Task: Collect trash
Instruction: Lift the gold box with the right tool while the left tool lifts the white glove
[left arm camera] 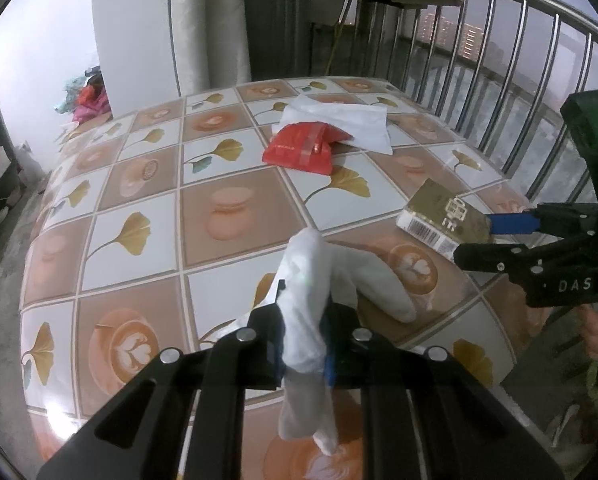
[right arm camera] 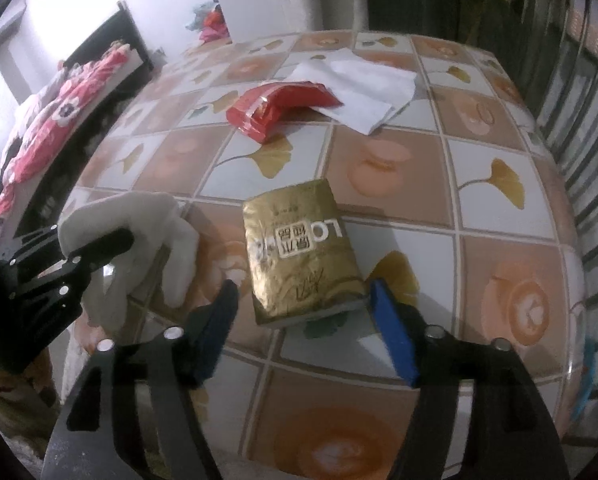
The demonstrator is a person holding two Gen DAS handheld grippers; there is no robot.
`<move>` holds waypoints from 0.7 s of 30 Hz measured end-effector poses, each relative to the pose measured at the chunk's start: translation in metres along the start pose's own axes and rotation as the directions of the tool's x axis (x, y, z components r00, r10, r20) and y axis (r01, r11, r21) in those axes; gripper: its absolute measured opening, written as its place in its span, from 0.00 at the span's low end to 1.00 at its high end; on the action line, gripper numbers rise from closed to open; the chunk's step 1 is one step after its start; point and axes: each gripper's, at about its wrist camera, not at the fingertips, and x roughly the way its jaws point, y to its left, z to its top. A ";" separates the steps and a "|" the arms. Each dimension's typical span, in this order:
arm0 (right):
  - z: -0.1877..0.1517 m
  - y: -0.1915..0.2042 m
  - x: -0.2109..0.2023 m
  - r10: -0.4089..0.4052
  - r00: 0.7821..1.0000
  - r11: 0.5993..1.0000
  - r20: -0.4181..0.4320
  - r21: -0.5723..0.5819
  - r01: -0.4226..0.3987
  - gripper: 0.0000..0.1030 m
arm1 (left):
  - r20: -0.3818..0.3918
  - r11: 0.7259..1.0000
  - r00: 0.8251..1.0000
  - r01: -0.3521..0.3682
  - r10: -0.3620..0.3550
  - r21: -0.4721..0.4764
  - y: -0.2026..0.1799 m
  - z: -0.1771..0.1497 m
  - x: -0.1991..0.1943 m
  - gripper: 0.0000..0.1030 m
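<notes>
**Gloss, foil and soft paper on a patterned table**

The table cover [left arm camera: 227, 208] looks like smooth, glossy printed plastic. The crumpled tissue [left arm camera: 305, 320] is soft, matt white paper. The gold pack [right arm camera: 299, 248] has a creased, shiny foil-like wrap. The red packet [right arm camera: 283, 104] is wrinkled glossy film; the flat white sheet [right arm camera: 363, 92] looks matt. The railing [left arm camera: 511, 92] is polished metal. The right gripper [right arm camera: 303, 328] is matt black plastic.

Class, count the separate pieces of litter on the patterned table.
4: crumpled tissue in the left claw, gold packet at the right claw, red wrapper, flat white tissue behind it.
</notes>
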 end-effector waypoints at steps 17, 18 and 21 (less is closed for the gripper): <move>0.005 0.003 0.007 -0.031 1.000 0.999 -0.002 0.010 0.031 0.53 | 0.005 1.000 1.000 -0.004 0.004 -0.006 -0.001 -0.001 0.000 0.13; 0.005 0.003 0.007 -0.030 1.000 0.999 0.000 0.011 0.030 0.53 | 0.005 1.000 1.000 -0.003 0.003 -0.007 -0.001 -0.001 -0.001 0.13; 0.004 0.002 0.005 -0.022 1.000 1.000 0.002 0.015 0.022 0.52 | 0.007 1.000 1.000 -0.004 0.004 -0.007 -0.001 0.000 -0.001 0.13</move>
